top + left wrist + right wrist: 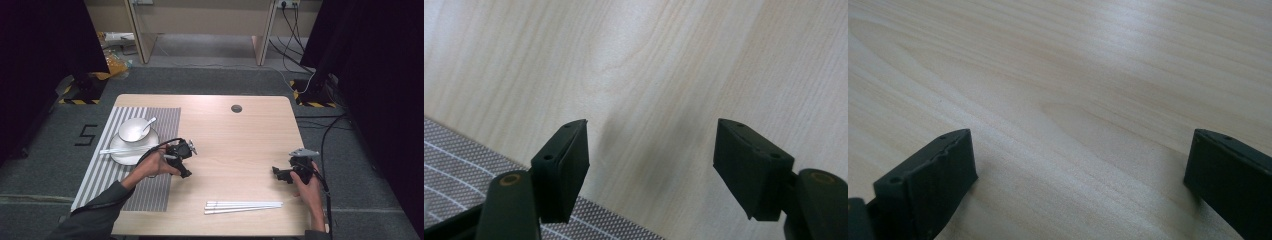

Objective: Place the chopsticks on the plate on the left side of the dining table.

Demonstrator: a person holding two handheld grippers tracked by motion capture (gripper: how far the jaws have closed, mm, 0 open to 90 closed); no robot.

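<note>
Chopsticks (243, 206) lie at the near table (235, 135) edge. Left gripper (185, 173) and right gripper (276, 173) are held wide open, nothing gripped.

One bowl (134, 129), one plate (131, 153), one spoon (149, 123) — one placemat (117, 170).

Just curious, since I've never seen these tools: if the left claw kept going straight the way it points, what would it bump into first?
Most likely the bare wooden table. The left claw stands open with nothing between its jaws, tilted down at the tabletop just past the striped placemat edge. How far off the wood is, is unclear.
</note>
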